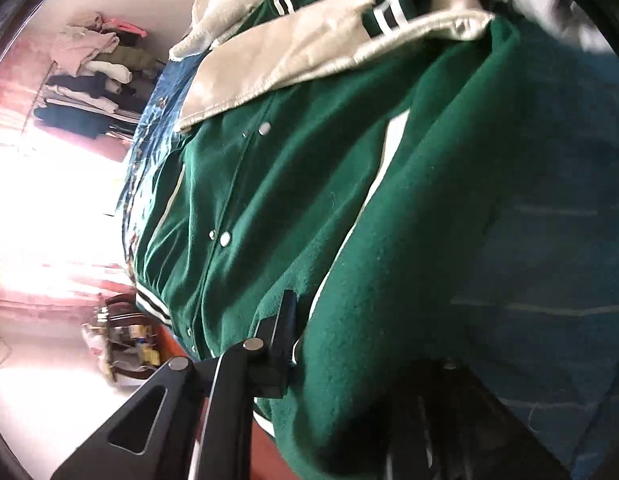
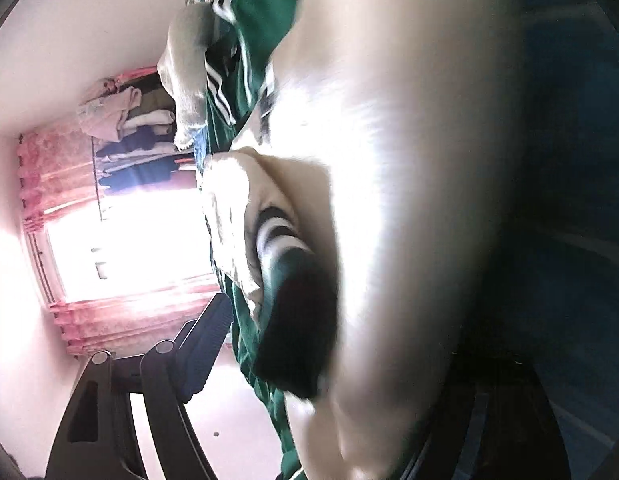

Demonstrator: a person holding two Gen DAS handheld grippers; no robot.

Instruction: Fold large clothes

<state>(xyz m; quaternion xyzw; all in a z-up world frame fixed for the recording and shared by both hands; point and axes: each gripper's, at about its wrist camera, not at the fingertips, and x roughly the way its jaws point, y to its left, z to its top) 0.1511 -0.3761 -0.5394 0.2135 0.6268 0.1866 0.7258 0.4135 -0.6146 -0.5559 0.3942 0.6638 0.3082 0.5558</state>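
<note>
**Bed, green jacket, sleeve mid-fold**

Blue bedding [image 1: 557, 240] lay under a green varsity jacket [image 1: 269, 208], long axis running away from the left gripper [image 1: 329, 380], which looked clenched on the near hem. Right gripper [image 2: 329, 360] was swamped by the cream sleeve [image 2: 409, 200]; couldn't tell its grip, second finger hidden. Farther off, blurry clothes rack [image 1: 93, 68] and blown-out window [image 2: 141, 240].

- No text, label, brand, number or sign can be read in either view.
- The green jacket [image 1: 277, 200] shows only plain snaps and white stripes; its cream sleeve [image 2: 389, 200] is blurred and shows no lettering.
</note>
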